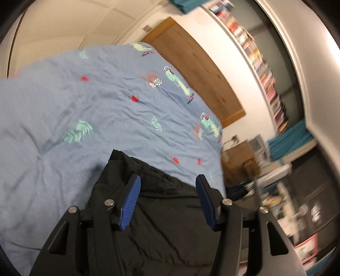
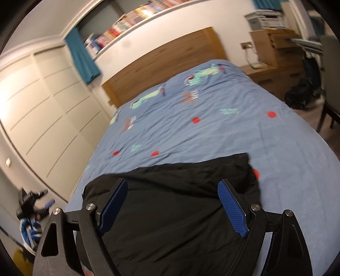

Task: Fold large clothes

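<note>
A large black padded garment [image 1: 165,212] lies on a bed with a blue patterned cover [image 1: 85,106]. It fills the lower middle of the left wrist view and also shows in the right wrist view [image 2: 174,203]. My left gripper [image 1: 167,180] is open above the garment, with its blue pads [image 1: 129,203] wide apart and nothing between them. My right gripper [image 2: 173,184] is open too, hovering over the garment's near part, with its blue pads [image 2: 232,209] spread and empty. The garment's far edge lies flat on the cover [image 2: 191,127].
A wooden headboard [image 2: 165,61] stands at the bed's far end. A bedside cabinet [image 2: 274,74] and clutter stand to the right. White wardrobe doors [image 2: 38,110] line the left wall. A shelf of books [image 2: 131,19] runs above. A chair [image 2: 331,85] stands by the bed's right edge.
</note>
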Demonstrator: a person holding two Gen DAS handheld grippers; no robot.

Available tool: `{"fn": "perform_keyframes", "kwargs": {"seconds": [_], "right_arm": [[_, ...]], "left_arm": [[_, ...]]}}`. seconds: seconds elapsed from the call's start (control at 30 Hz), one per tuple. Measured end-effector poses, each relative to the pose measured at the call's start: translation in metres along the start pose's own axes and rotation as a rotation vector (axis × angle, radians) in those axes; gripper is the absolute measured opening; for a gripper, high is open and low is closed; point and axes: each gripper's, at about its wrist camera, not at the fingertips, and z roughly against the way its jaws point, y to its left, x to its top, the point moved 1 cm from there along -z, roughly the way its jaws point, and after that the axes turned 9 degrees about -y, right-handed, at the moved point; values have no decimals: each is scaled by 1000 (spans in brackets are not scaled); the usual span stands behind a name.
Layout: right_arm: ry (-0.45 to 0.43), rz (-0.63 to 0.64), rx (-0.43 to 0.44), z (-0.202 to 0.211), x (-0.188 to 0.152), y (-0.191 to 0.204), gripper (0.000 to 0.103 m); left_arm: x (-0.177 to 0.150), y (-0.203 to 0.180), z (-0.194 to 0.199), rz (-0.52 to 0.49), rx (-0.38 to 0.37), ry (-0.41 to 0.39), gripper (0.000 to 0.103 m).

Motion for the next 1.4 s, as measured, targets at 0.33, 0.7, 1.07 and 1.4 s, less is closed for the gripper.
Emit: {"fn": "perform_keyframes", "kwargs": {"seconds": [0.33,0.7,1.07,1.4], "right_arm": [[141,226,6,-72,-43,75,85],[290,263,-109,-180,-78,52,88],[323,264,-176,-225,-91,33,91],[189,266,-98,-122,-80,37,87]], "left_arm": [[-110,-100,-104,-383,55,231,52],[-168,-114,-222,-594,219,310,57],[-184,-101,-270,-653,285,324,59],[-165,-103,-156,-675,231,206,59]]}}
